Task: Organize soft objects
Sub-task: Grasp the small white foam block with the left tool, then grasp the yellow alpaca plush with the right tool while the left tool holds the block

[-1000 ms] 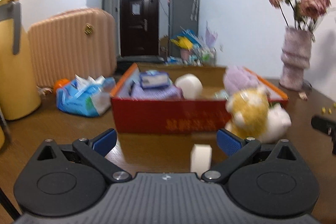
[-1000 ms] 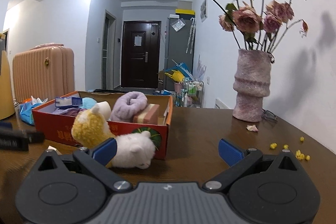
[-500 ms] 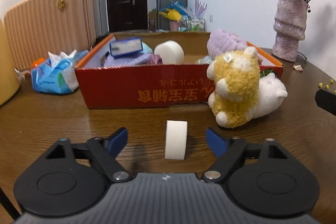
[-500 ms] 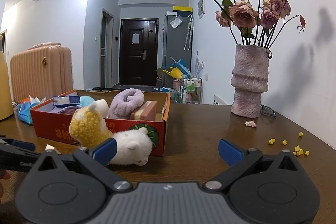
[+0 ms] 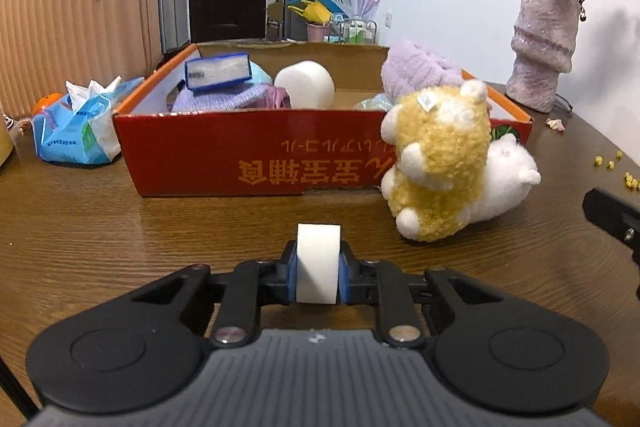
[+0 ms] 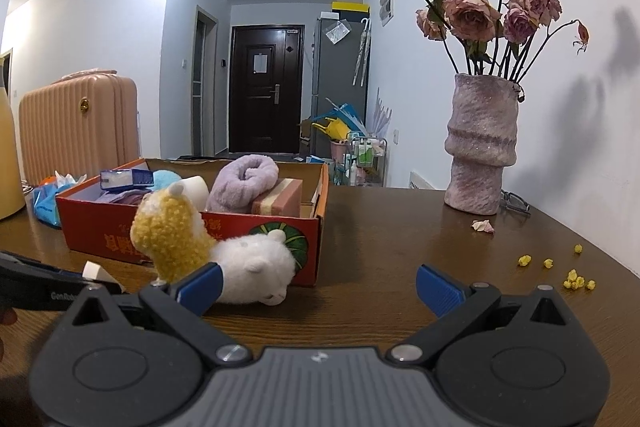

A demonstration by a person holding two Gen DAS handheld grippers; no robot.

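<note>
My left gripper (image 5: pixel 318 273) is shut on a small white foam block (image 5: pixel 318 263) on the wooden table, in front of the red cardboard box (image 5: pixel 248 159). The block's corner also shows in the right wrist view (image 6: pixel 93 270). A yellow and white plush toy (image 5: pixel 444 163) lies against the box's right front corner; it also shows in the right wrist view (image 6: pixel 208 247). The box (image 6: pixel 192 241) holds a purple towel (image 6: pixel 242 181), a white foam roll (image 5: pixel 306 85), a blue packet (image 5: pixel 218 71) and a pink sponge (image 6: pixel 278 202). My right gripper (image 6: pixel 318 287) is open and empty, just right of the plush.
A pink vase of dried roses (image 6: pixel 482 147) stands at the table's back right, with yellow crumbs (image 6: pixel 574 277) near it. A blue tissue pack (image 5: pixel 76 127) lies left of the box. A peach suitcase (image 5: pixel 76 15) stands behind.
My left gripper moved forward around the white foam block and closed on it. The right gripper stayed open and barely moved.
</note>
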